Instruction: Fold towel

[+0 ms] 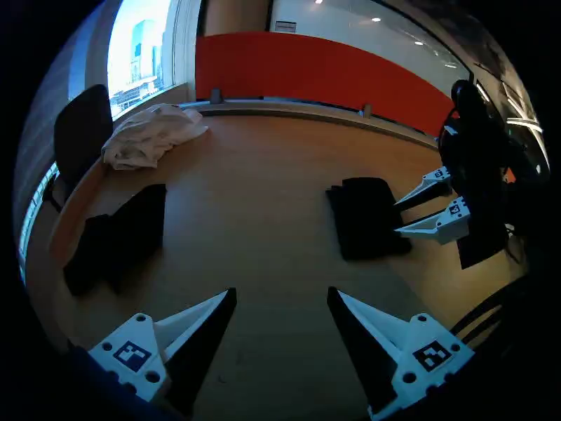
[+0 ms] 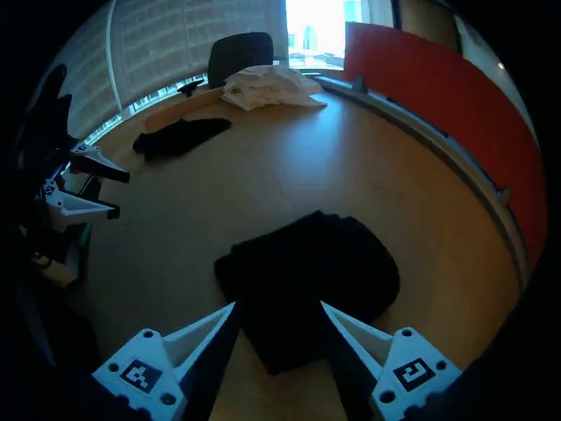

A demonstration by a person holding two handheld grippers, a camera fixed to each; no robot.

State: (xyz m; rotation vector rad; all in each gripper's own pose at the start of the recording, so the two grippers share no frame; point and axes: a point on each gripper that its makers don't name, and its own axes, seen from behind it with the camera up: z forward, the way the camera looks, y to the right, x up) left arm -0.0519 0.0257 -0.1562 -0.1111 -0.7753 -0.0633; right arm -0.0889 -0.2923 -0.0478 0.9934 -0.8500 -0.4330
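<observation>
Table (image 1: 266,175): left gripper (image 1: 280,293) over wood, right gripper (image 2: 279,305) over towel (image 2: 308,274).

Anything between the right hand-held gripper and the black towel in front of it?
Nothing visible. The right hand-held gripper is open at the near edge of the black towel, on bare table; the other black cloth and white pile lie far behind.

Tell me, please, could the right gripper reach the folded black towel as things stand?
Probably yes: the right gripper is open, the black towel lies right at its fingertips, nothing between.
</observation>
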